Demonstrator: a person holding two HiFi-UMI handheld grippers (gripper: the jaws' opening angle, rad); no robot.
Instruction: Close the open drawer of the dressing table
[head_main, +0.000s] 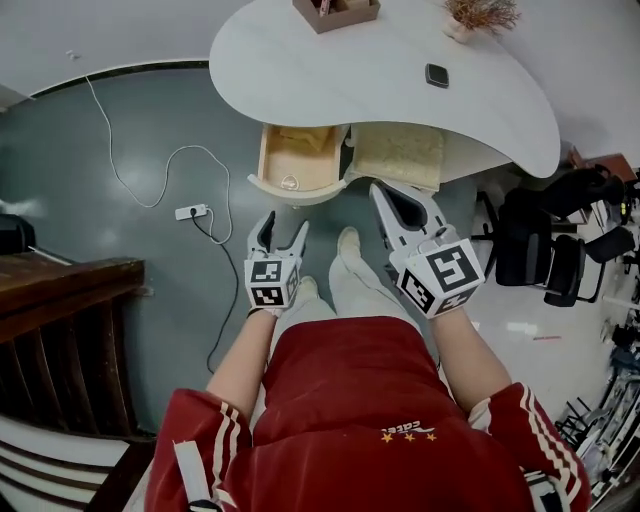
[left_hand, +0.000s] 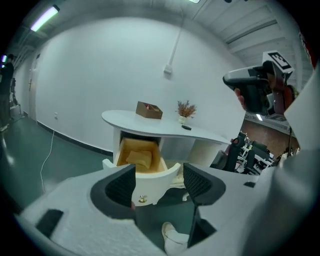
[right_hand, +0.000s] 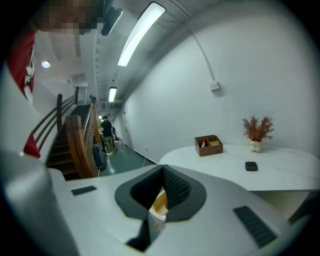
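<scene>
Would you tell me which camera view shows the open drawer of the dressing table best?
The left gripper view: the drawer faces the camera, front, knob and interior all visible. The head view shows it smaller, from above. The right gripper view shows only a sliver between its fingers.

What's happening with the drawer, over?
Left gripper open, empty. Right gripper shut, empty. Drawer open, untouched, yellow cloth inside. Nothing seen blocking it.

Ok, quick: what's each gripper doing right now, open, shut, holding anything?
Left gripper: open, holding nothing, aimed at the open drawer but not touching it.
Right gripper: jaws together, holding nothing.
</scene>
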